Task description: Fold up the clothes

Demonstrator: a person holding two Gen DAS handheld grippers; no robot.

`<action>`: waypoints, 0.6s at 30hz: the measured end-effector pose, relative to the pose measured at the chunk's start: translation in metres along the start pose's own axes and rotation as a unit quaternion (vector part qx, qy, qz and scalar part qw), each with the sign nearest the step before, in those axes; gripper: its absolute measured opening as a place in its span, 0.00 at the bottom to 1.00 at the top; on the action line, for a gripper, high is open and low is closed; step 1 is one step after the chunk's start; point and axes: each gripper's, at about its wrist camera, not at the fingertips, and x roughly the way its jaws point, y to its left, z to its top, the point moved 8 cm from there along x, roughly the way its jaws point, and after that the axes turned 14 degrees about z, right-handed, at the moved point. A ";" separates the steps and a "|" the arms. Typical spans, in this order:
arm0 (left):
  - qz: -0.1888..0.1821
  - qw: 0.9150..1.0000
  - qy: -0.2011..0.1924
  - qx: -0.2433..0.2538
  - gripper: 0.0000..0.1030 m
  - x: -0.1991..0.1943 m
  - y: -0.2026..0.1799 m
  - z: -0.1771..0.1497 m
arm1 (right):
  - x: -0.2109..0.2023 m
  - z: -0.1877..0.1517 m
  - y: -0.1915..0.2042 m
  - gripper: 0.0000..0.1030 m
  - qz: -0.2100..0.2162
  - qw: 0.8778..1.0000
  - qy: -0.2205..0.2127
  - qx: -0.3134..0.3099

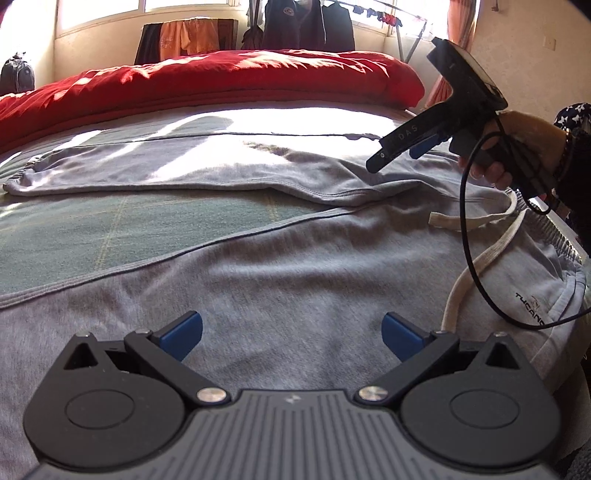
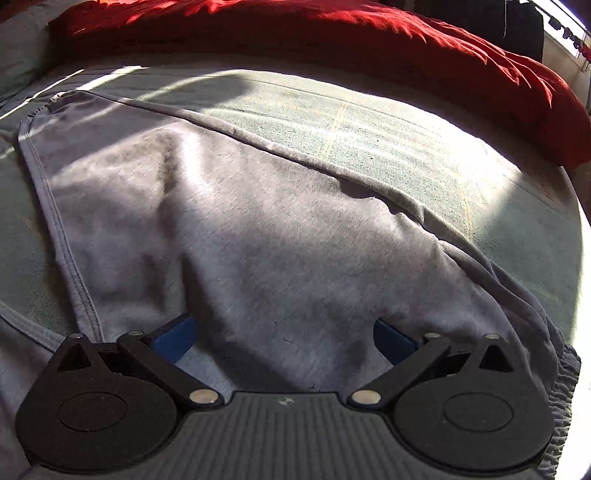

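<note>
Grey sweatpants lie spread on a bed, both legs running left and the waistband with a white drawstring at the right. My left gripper hovers open just over the near leg, nothing between its blue pads. A hand holds my right gripper over the far leg near the crotch. In the right wrist view the far leg stretches away to its hem at the upper left. There my right gripper stands open, low on the cloth, which lies between the pads.
The green checked bed sheet shows between the legs and beyond them. A red duvet is bunched along the far side. A black cable loops down from the right gripper. Hanging clothes and a drying rack stand by the window.
</note>
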 end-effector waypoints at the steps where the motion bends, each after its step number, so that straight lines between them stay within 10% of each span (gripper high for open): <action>1: 0.000 1.000 0.000 -0.003 0.99 0.001 0.001 0.000 | 0.000 0.004 0.000 1.00 -0.010 1.000 -0.003 -0.002; 18: 0.001 1.000 0.006 0.002 0.99 0.010 -0.002 -0.005 | 0.032 0.032 -0.002 1.00 -0.008 1.000 0.005 0.025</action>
